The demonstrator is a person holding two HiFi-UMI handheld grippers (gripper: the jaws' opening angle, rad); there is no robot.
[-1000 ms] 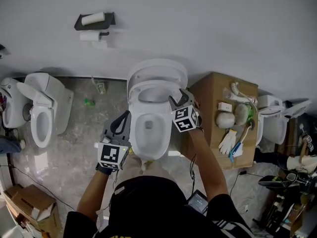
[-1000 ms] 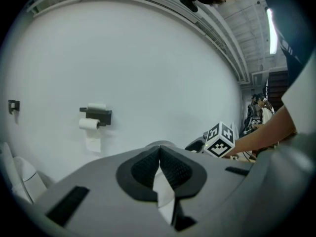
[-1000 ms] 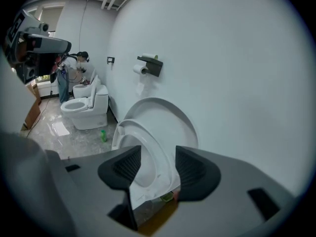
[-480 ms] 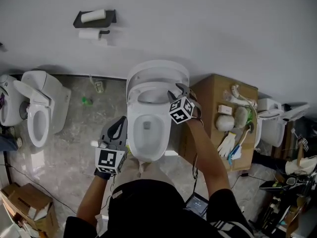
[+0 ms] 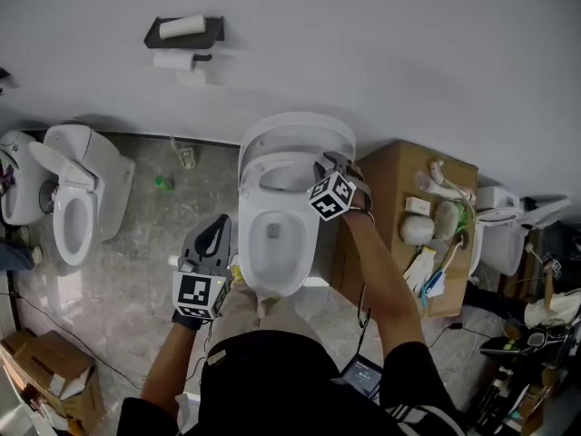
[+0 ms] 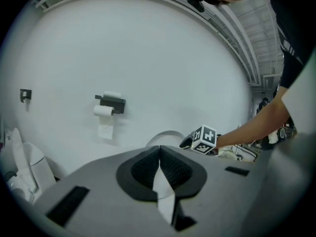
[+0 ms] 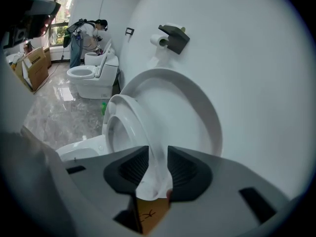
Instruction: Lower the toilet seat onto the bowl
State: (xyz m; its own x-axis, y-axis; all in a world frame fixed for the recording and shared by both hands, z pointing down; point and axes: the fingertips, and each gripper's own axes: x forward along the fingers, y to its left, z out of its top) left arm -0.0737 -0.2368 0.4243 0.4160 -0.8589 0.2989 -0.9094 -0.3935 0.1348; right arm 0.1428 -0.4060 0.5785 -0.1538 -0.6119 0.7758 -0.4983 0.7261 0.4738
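Note:
The white toilet stands mid-floor with its lid [image 5: 296,128] upright against the wall. The seat [image 5: 261,163] is tilted up off the bowl [image 5: 272,243]. My right gripper [image 5: 325,165] is at the seat's right rim. In the right gripper view the seat's edge [image 7: 129,118] runs between the jaws of that gripper [image 7: 158,160]; they have just been closing and the pads now press on it. My left gripper [image 5: 221,225] hangs left of the bowl with nothing in it. In the left gripper view its jaws [image 6: 159,154] are shut tip to tip.
A cardboard box [image 5: 390,184] stands right of the toilet, with gloves and small items on top. A second toilet [image 5: 77,198] is at the left and a third [image 5: 502,230] at the far right. A paper-roll holder [image 5: 182,33] hangs on the wall. The floor is marbled tile.
My right gripper has moved in onto the seat's right rim, rolled, and its jaws have narrowed round the rim. The left gripper has sunk a little beside the bowl.

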